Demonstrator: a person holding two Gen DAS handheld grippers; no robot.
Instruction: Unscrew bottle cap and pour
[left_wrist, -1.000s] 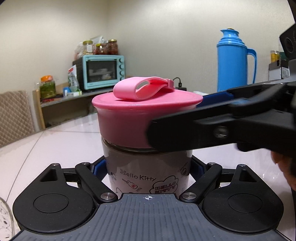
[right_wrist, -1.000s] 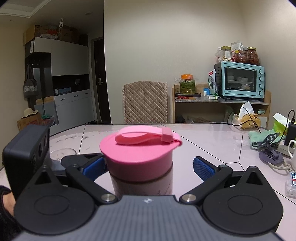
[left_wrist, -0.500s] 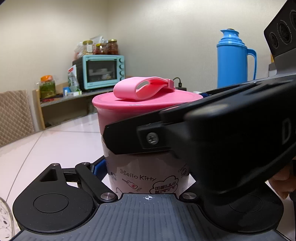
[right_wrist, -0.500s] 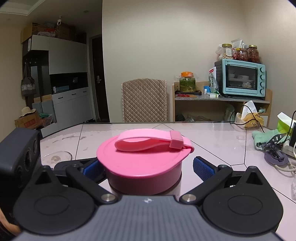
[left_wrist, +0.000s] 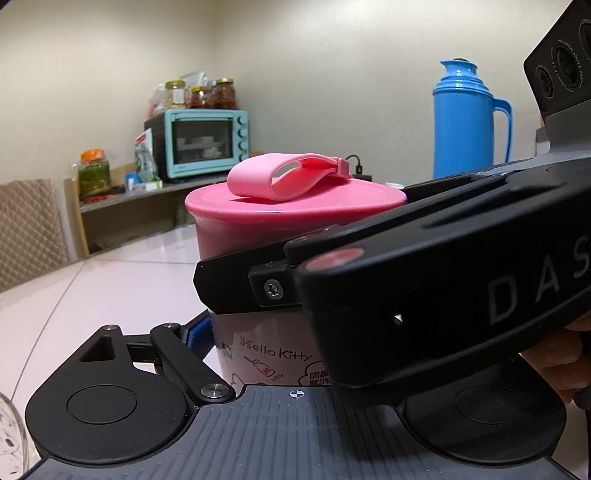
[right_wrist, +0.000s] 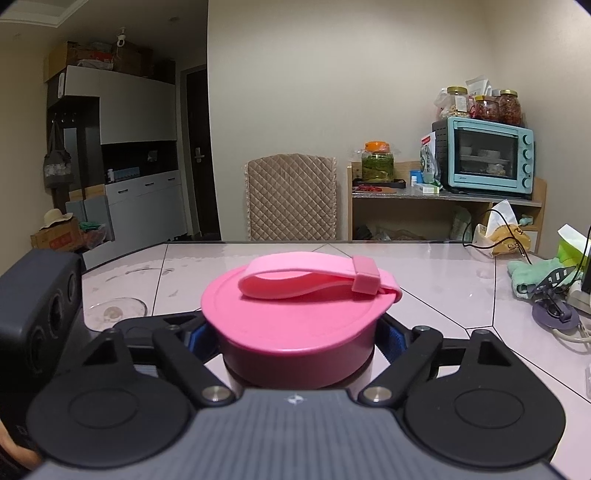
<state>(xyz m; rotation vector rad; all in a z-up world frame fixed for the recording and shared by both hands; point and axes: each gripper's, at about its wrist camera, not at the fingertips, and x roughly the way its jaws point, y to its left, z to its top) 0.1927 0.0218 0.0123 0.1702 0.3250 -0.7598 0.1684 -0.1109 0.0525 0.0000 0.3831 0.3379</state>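
Observation:
A Hello Kitty bottle (left_wrist: 266, 354) stands upright on the pale table, topped by a wide pink cap (left_wrist: 291, 210) with a pink strap loop (left_wrist: 284, 177). My left gripper (left_wrist: 258, 339) is shut on the bottle's body below the cap. My right gripper (right_wrist: 295, 332) is shut on the pink cap (right_wrist: 295, 321); its blue pads press the cap's sides. In the left wrist view the right gripper's black body (left_wrist: 424, 280) crosses in front of the bottle and hides my left gripper's right finger.
A blue thermos (left_wrist: 469, 122) stands at the far right of the table. A glass dish (right_wrist: 114, 310) sits to the left. A green cloth and cables (right_wrist: 543, 280) lie at the right. A quilted chair (right_wrist: 291, 199) and an oven shelf (right_wrist: 484, 155) stand beyond the table.
My right gripper came down and forward around the pink cap and closed its jaws on it. The left gripper kept its hold on the bottle.

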